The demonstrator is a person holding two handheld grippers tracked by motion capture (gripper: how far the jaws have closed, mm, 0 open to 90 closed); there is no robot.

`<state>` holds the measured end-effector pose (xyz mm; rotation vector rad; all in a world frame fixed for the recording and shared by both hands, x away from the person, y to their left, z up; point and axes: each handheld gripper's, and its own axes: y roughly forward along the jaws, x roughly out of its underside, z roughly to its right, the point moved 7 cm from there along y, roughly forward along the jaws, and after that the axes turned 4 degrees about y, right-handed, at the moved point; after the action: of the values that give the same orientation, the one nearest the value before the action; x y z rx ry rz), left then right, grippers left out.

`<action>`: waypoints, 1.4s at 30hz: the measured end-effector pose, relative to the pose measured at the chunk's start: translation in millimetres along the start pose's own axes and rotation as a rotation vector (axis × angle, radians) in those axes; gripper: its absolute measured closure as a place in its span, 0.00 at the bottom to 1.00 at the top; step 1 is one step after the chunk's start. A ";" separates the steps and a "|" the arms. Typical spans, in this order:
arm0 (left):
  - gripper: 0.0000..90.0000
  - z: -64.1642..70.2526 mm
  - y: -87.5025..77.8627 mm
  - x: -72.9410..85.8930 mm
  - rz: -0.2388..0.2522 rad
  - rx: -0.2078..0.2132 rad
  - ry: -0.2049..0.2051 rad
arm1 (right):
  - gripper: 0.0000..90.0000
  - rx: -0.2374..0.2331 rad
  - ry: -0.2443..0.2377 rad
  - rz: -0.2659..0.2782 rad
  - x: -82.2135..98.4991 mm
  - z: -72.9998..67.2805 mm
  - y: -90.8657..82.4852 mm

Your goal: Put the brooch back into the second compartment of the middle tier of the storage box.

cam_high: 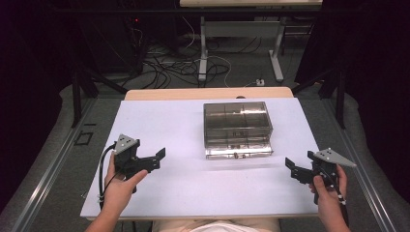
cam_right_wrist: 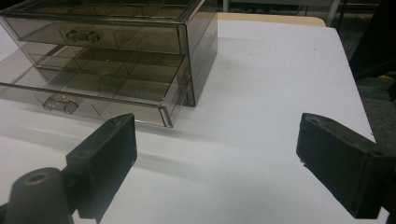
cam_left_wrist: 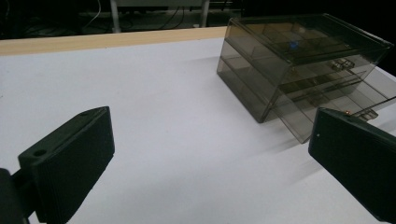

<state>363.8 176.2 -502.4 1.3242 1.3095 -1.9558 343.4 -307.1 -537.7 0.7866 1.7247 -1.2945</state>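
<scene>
We are holding the left tool (cam_high: 155,158) in the lower left of the high view, above the white table (cam_high: 164,121), with its jaws standing wide apart and gripping nothing. In the left gripper view its two black jaws are rising from the lower left and lower right corners with bare table between them. We are holding the right tool (cam_high: 291,169) in the lower right of the high view; its jaws are also spread apart and empty, and the right gripper view is showing the same wide gap over the table.

The smoky transparent drawer box (cam_high: 236,128) is sitting just right of centre in the high view, between the two tools and well apart from both. It is resting flat on the table. The bottom drawer (cam_right_wrist: 100,95) is standing partly pulled out toward us, its divided compartments showing through the clear walls, with a clear knob (cam_right_wrist: 60,103) on its front. The upper drawer (cam_right_wrist: 93,35) is sitting closed, carrying its own knob. In the left gripper view the box is lying in the upper right of the frame, and a small blue item (cam_left_wrist: 293,45) is showing inside an upper compartment; we cannot tell what it is.
</scene>
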 end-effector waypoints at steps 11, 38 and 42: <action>0.00 -15.9 2.4 19.7 -0.004 -0.027 -0.043 | 0.14 -0.004 0.001 -0.003 0.2 -0.2 0.0; 0.00 -41.9 14.9 46.6 -0.048 -0.061 -0.050 | 0.14 -0.005 -0.001 -0.005 -0.2 -0.9 -0.1; 0.00 -42.2 15.2 47.2 -0.045 -0.059 -0.051 | 0.14 -0.005 -0.008 -0.002 -0.7 -0.3 -0.1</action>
<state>374.1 213.1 -555.0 1.2195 1.3730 -1.9527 343.6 -306.9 -537.0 0.7758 1.7224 -1.2923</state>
